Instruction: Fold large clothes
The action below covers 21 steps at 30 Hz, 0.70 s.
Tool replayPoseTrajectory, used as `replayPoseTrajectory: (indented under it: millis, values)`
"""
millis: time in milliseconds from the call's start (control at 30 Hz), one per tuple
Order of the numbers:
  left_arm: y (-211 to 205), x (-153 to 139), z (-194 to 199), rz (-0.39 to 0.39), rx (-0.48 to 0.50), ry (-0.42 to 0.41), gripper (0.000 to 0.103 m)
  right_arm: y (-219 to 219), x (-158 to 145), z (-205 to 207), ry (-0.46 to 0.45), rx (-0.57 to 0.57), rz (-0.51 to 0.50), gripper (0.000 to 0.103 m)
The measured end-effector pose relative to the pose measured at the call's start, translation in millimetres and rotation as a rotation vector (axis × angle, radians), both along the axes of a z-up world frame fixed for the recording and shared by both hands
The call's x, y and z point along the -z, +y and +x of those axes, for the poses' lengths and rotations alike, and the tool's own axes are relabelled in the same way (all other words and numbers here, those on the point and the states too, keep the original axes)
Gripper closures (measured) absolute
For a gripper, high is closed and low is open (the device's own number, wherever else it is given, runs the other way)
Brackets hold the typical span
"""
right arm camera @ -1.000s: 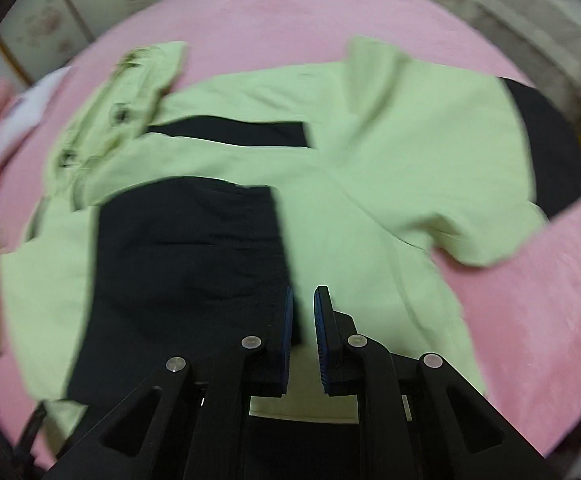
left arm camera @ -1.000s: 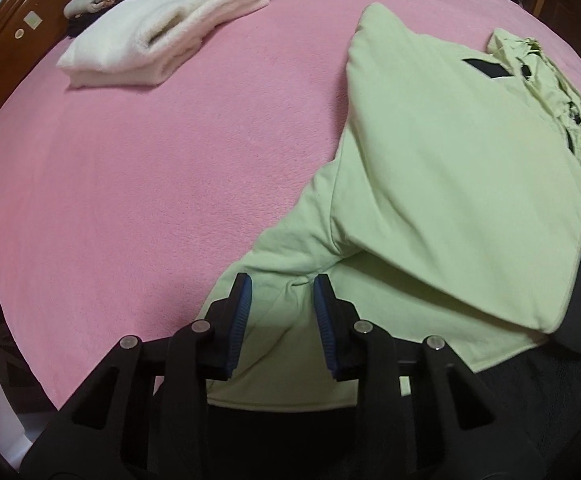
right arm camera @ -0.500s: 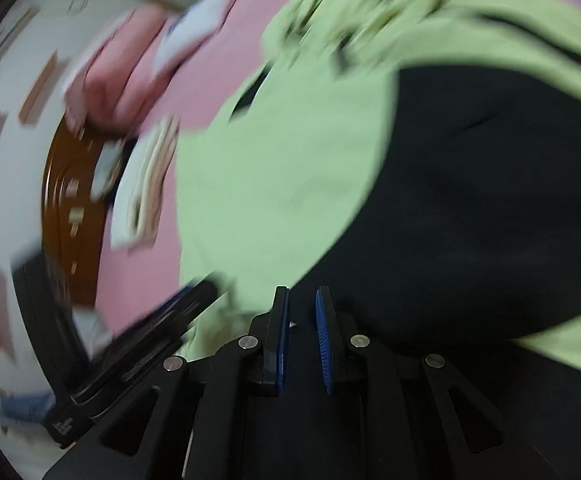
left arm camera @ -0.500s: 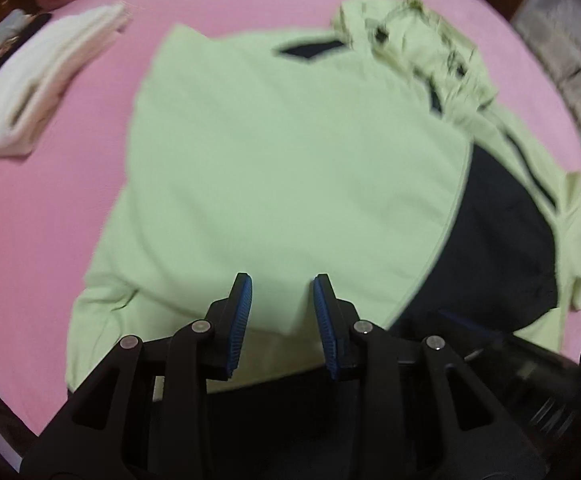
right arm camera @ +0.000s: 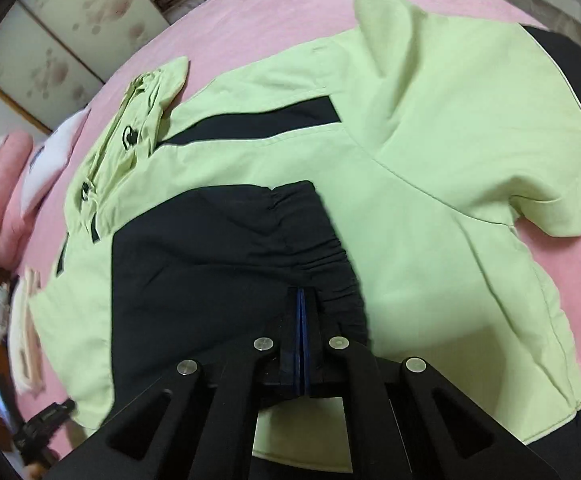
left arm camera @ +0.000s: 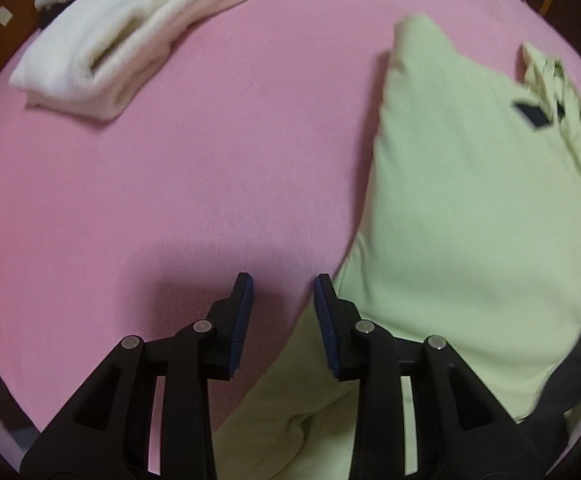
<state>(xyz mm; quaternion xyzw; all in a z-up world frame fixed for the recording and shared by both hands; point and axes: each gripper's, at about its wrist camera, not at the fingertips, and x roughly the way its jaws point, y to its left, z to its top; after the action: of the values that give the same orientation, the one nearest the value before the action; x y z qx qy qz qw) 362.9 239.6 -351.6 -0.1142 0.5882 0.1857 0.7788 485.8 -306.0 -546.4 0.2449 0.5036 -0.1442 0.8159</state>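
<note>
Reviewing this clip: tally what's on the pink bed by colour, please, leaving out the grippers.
Green and black: 1, the jacket
White: 1, the folded blanket
Total: 2, both on the bed. Other items at the edges are too blurred to count.

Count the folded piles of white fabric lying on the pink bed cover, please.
1: a folded white fleece pile lies at the far left of the pink bed cover, apart from the light green and black jacket. Others may be hidden.
</note>
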Motion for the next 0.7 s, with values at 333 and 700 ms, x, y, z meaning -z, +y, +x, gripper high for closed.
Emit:
replayPoseTrajectory:
  millis: [333, 700]
  values:
    - [-68, -39, 51, -0.109, 0.391, -0.229, 0.076, 186, -7, 70, -0.124, -0.505, 0.287, 0.101]
    - [-9, 13, 127, -0.039, 0.358, -0.192, 0.087, 121, -10, 88, -0.179, -0.306, 0.011, 0.103]
